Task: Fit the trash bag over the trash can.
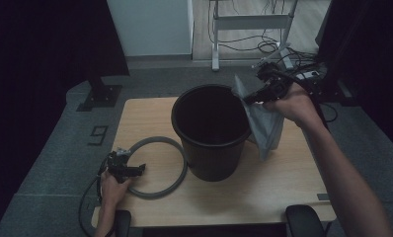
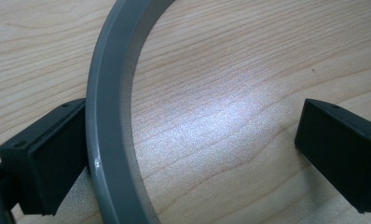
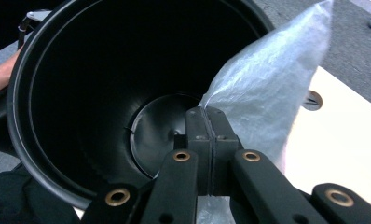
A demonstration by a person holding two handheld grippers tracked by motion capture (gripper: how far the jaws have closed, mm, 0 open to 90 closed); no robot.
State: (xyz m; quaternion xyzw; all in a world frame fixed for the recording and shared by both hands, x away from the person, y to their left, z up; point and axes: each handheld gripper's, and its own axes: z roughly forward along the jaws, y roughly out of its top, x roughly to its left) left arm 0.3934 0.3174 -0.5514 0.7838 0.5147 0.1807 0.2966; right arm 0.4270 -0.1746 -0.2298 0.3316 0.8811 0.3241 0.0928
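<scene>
Grey translucent plastic bag (image 1: 264,123) hangs from the right gripper (image 1: 249,98), whose fingers (image 3: 207,135) are pressed together on the film at its upper edge. In the high view the bag droops outside the far right side of the round black plastic bin (image 1: 212,131), its top corner level with the rim and its lower end hanging close to the pale wooden worktop (image 1: 263,187). In the right gripper view the clamped fingers point over the bin's rim toward its dark inside, where the round bottom shows, and the crinkled film rises to their right.

On the near left of the worktop lies a grey plastic ring (image 1: 157,168), flat on the wood and touching the foot of the bin. The left gripper (image 1: 135,169) rests low at the ring's left side, held by the person's left hand (image 1: 113,187). In the left gripper view its fingers (image 2: 44,158) stand wide apart: one touches the outer face of the ring's band (image 2: 109,140), the other sits well away across bare wood inside the ring, so the band is straddled but not clamped.
</scene>
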